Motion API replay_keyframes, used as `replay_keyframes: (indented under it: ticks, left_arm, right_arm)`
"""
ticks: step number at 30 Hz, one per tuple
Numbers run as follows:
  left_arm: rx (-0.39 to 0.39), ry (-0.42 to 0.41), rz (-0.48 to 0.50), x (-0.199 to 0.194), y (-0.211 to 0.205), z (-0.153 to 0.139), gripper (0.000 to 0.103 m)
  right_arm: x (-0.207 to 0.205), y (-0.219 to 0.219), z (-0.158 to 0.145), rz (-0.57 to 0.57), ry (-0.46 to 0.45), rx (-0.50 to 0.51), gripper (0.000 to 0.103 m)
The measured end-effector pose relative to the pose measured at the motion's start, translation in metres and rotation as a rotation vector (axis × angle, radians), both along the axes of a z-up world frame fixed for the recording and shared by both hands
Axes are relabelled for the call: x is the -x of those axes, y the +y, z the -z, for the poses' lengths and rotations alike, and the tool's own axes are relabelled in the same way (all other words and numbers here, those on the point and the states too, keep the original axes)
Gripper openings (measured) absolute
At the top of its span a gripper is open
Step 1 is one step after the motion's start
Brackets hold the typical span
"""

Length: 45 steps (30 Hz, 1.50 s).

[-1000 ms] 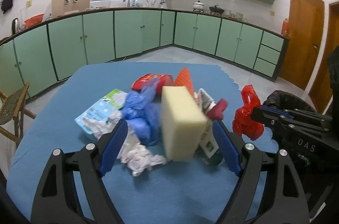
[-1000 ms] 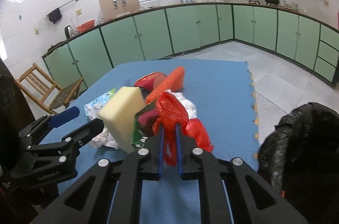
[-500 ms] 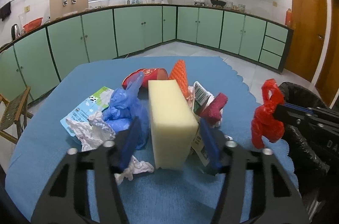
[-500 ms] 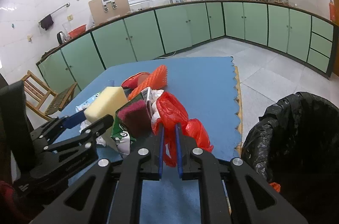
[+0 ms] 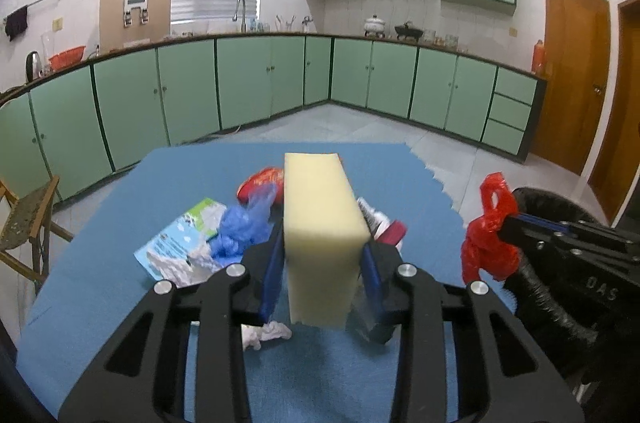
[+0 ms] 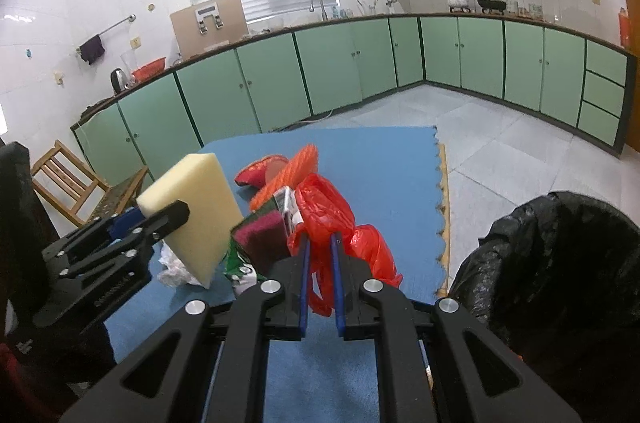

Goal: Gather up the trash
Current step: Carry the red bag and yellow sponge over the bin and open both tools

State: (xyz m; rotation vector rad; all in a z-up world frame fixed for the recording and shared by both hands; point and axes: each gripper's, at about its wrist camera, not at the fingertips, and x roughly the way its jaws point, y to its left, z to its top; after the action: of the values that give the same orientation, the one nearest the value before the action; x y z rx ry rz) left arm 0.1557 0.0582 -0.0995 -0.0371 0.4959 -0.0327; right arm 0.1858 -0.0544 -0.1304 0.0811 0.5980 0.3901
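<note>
My left gripper (image 5: 322, 263) is shut on a tall pale yellow sponge block (image 5: 322, 235), held upright above the blue table mat (image 5: 120, 303); it also shows in the right wrist view (image 6: 196, 207). My right gripper (image 6: 320, 263) is shut on a crumpled red plastic bag (image 6: 328, 215), seen from the left wrist too (image 5: 486, 243). Left on the mat are a blue plastic bag (image 5: 240, 227), white tissue (image 5: 176, 263), a light blue packet (image 5: 176, 239), a red wrapper (image 6: 260, 171), an orange net (image 6: 292, 171) and a maroon scouring pad (image 6: 260, 239).
A bin lined with a black bag (image 6: 560, 263) stands off the mat's right edge, beside my right gripper. A wooden chair (image 6: 72, 183) stands at the left. Green cabinets (image 5: 280, 83) line the far walls, with tiled floor between.
My left gripper has closed on the yellow sponge and lifted it off the pile. My right gripper, still holding the red bag, has shifted right, nearer the black bin.
</note>
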Motion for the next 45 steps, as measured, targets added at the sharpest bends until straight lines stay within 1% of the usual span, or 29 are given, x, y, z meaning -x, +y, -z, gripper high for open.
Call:
replay_keyframes:
  ticks: [11, 18, 22, 27, 32, 37, 41, 45]
  left_arm:
    - [0.005, -0.05, 0.045, 0.02, -0.019, -0.032, 0.033]
    - [0.012, -0.08, 0.109, 0.029, -0.049, -0.046, 0.033]
    - [0.025, -0.086, 0.162, 0.033, -0.068, -0.049, 0.033]
    - [0.042, -0.084, 0.246, 0.033, -0.106, -0.048, 0.033]
    - [0.056, -0.071, 0.324, 0.029, -0.144, -0.04, 0.033]
    - [0.053, -0.061, 0.393, 0.023, -0.179, -0.029, 0.033]
    - [0.055, -0.052, 0.443, 0.016, -0.208, -0.02, 0.033]
    - [0.061, -0.03, 0.473, 0.007, -0.232, -0.009, 0.033]
  right_arm:
    - [0.025, -0.012, -0.042, 0.018, -0.09, -0.015, 0.01]
    - [0.047, -0.04, -0.064, 0.068, -0.146, -0.016, 0.01]
    - [0.059, -0.068, -0.072, 0.128, -0.168, -0.007, 0.01]
    - [0.071, -0.108, -0.074, 0.208, -0.164, -0.012, 0.01]
    - [0.08, -0.145, -0.071, 0.283, -0.157, 0.007, 0.01]
    - [0.084, -0.181, -0.066, 0.355, -0.143, 0.009, 0.01]
    - [0.083, -0.203, -0.059, 0.397, -0.125, 0.011, 0.01]
    - [0.082, -0.215, -0.05, 0.425, -0.105, 0.02, 0.01]
